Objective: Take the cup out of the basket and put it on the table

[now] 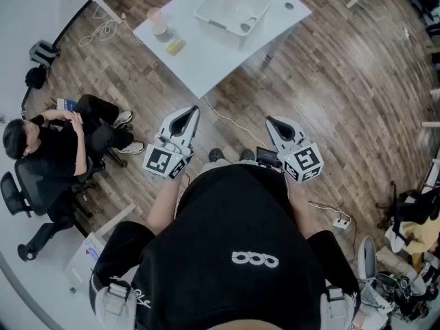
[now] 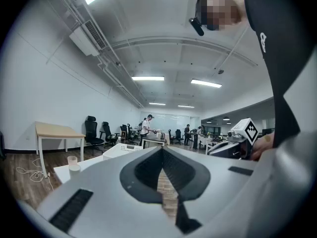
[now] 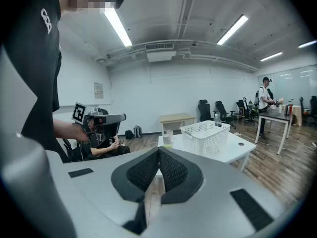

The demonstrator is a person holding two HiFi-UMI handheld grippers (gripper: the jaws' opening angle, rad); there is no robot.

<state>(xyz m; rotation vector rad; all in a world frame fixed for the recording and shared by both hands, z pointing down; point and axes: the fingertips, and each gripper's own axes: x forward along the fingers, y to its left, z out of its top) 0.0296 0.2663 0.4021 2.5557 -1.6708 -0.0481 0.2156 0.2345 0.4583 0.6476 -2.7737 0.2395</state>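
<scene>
Across the wood floor, a white desk (image 1: 206, 64) is standing with a big white basket (image 1: 216, 27) sitting on it. Close to the person's belly, the left gripper (image 1: 194, 110) and the right gripper (image 1: 269, 120) are hanging well away from the desk, both squeezing their fingers together on nothing. A small pinkish cup (image 1: 157, 20) is standing on the desk beside the basket, outside it.

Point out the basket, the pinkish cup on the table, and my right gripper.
basket (image 1: 218, 31): head view, on its near slatted wall.
pinkish cup (image 1: 157, 19): head view, on its side, below the rim.
right gripper (image 1: 270, 122): head view, at the tips of its shut jaws.
</scene>
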